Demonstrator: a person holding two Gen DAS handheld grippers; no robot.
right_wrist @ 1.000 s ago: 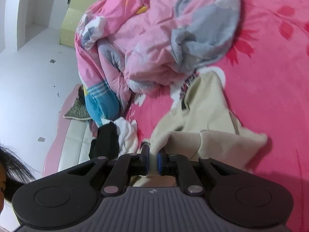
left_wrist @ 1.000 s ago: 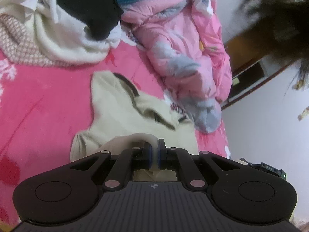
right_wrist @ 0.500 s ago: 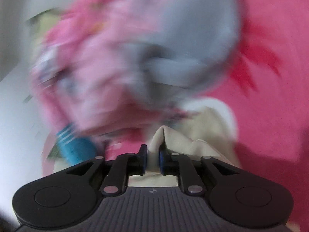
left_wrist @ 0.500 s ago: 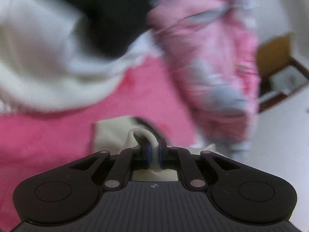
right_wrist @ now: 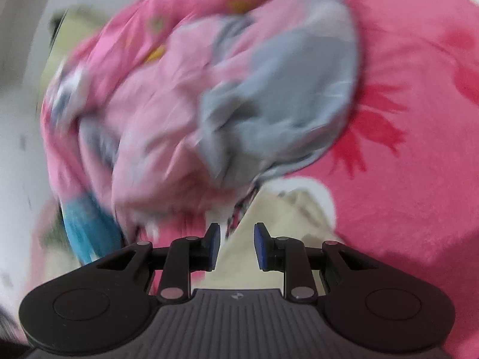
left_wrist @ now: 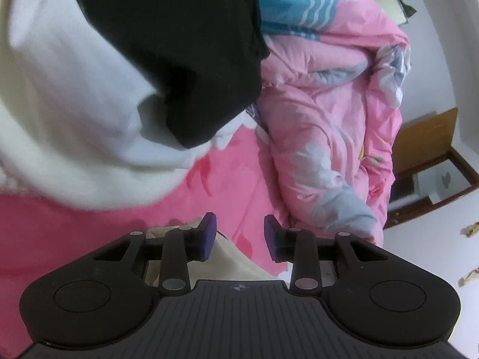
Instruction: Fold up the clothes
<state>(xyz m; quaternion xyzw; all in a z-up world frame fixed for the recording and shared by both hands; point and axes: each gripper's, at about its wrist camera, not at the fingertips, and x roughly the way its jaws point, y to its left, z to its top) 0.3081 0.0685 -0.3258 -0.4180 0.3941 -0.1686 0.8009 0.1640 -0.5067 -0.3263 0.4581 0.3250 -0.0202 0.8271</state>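
Observation:
A beige garment lies on the pink bed sheet, low under my left gripper. That gripper's jaws are opening; the cloth lies below them and no pad presses on it. In the blurred right wrist view the same beige garment stretches ahead on the pink sheet. My right gripper hangs just over its edge with jaws opening, and the pads stand clear of the fabric.
A white garment with a black one on top is heaped close ahead on the left. A crumpled pink and grey quilt lies beyond both grippers. A wooden shelf stands past the bed edge.
Both grippers were shut on folds of the beige garment and carried it forward and down. Now both have let go, and the cloth rests on the sheet.

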